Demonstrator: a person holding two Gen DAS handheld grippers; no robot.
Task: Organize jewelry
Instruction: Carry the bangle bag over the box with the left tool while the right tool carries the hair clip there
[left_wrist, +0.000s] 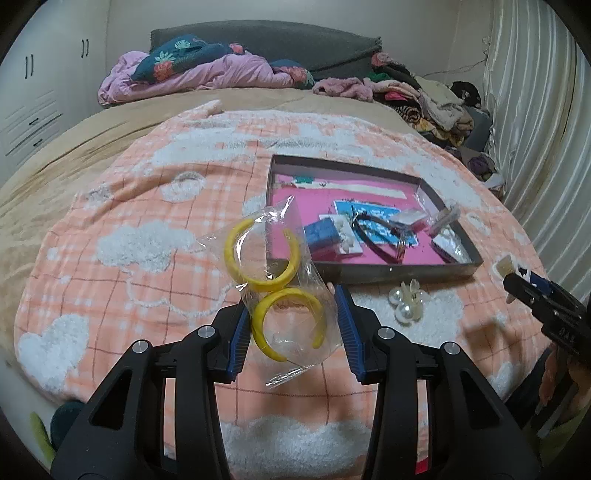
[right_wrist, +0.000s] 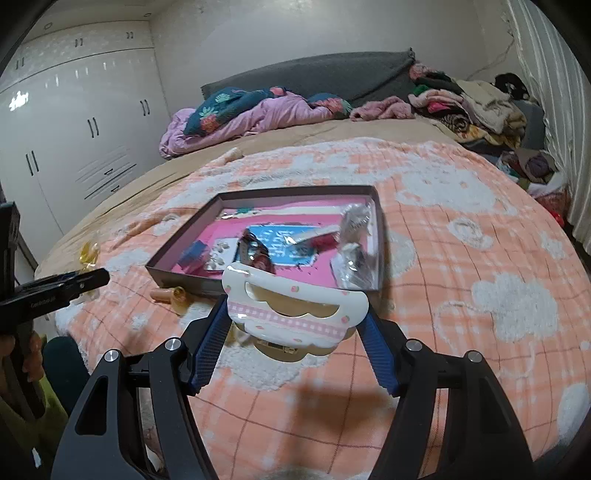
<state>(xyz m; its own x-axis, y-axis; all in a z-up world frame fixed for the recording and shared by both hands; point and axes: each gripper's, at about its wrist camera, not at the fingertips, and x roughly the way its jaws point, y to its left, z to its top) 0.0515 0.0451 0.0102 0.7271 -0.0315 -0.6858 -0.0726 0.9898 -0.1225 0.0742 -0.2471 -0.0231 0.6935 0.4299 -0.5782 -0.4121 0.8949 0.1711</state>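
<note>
My left gripper is shut on a clear plastic bag holding two yellow open bangles, lifted above the blanket left of the box. My right gripper is shut on a white and pink cake-shaped hair clip, held just in front of the box. The shallow grey box with a pink lining holds several jewelry cards, packets and a dark hairband; it also shows in the right wrist view. The right gripper also shows in the left wrist view.
A pearl flower clip lies on the blanket in front of the box. A small tan item lies by the box's near left corner. An orange plaid blanket covers the bed. Bedding and clothes are piled at the far end.
</note>
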